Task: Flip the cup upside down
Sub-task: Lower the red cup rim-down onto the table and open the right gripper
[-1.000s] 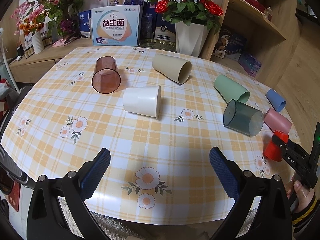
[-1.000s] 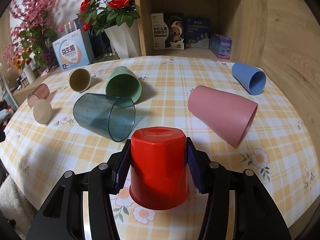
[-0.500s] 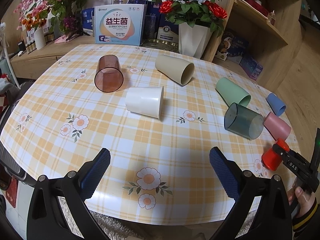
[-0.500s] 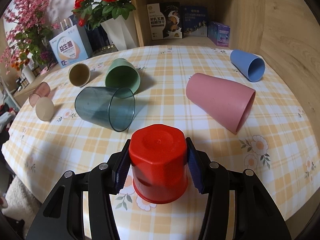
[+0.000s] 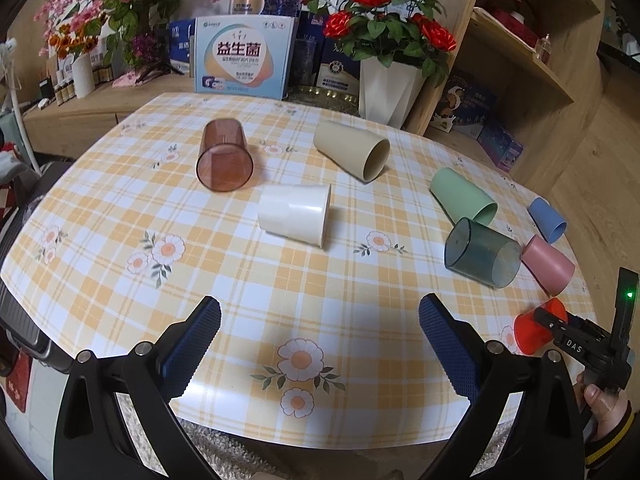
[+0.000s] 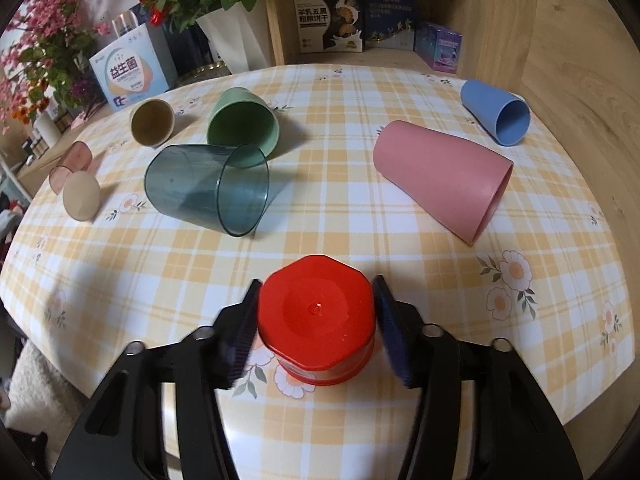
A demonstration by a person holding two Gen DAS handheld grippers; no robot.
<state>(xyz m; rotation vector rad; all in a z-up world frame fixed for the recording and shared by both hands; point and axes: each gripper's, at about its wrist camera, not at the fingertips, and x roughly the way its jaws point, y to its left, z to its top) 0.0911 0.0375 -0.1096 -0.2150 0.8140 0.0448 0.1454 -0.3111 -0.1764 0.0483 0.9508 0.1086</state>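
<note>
1. Since a second ago, your right gripper (image 6: pixel 316 328) has lowered the red cup (image 6: pixel 316 316) base-up onto the table (image 6: pixel 320 240), lower centre of frame; pads now look slightly parted.
2. Light, stiff, slick plastic: grip mid-wall.
3. Your left gripper (image 5: pixel 320 332) hangs apart, holding nothing.

Your round table with the orange plaid floral cloth (image 6: pixel 320 240) carries an upside-down red plastic cup (image 6: pixel 316 316) and seven tipped cups.

I can't see the red cup's (image 6: pixel 316 316) rim fully; my right gripper's fingers (image 6: pixel 240 332) blur beside it. From the left view, the gripper hides half that cup (image 5: pixel 534 330).
</note>
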